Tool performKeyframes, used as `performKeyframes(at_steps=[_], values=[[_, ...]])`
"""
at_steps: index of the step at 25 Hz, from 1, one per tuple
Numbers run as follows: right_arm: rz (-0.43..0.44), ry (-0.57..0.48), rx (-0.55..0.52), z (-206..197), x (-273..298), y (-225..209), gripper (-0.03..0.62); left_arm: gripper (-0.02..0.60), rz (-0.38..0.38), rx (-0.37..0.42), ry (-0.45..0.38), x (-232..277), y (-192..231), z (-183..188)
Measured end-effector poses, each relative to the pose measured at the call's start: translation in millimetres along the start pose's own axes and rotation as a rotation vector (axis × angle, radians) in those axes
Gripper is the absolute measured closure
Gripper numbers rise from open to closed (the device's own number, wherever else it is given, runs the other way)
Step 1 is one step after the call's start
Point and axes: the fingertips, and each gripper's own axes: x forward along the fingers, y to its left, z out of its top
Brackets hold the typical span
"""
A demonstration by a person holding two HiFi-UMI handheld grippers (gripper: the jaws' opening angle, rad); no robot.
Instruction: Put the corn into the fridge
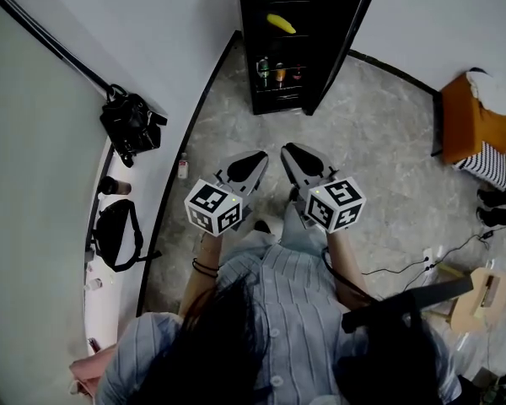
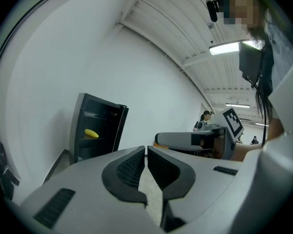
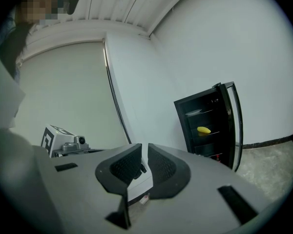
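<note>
The black fridge point(image 1: 278, 101) stands on the floor against the far wall, its door swung open to the right. Inside, the corn point(image 1: 281, 24) lies on an upper shelf, about midway along it and back from the front edge. 1 shelf lower, a few drinks point(image 1: 278, 72) stand in a row near the front edge. The lowest part of the fridge is too dark to read.

Both tools are held side by side in front of the person, well apart from the fridge and pointing towards it. The left gripper point(image 1: 255, 160) has its jaws brought together to a thin slit with nothing in it. The right gripper point(image 1: 291, 152) is likewise closed and empty.

Only the head view shows the drinks, the 2 black bags point(image 1: 131, 125) on the white ledge along the left wall, and a small bottle point(image 1: 183, 167) on the floor at the wall's foot.

The left gripper view shows the fridge point(image 2: 75, 126) from its left, with the corn point(image 2: 91, 133) on its shelf and the right gripper point(image 2: 200, 140) alongside. The right gripper view shows the door's inner edge point(image 3: 232, 121) and the corn point(image 3: 203, 130).
</note>
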Motion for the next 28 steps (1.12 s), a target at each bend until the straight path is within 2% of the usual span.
performKeyframes(at_steps=[18, 28], values=[[0.006, 0.042, -0.008, -25, -18, 16, 0.548, 0.574, -0.019, 0.004, -0.019, -12, -20, -9], [0.011, 0.061, 0.005, -30, -19, 11, 0.548, 0.574, -0.027, -0.004, -0.019, -4, -27, -14]])
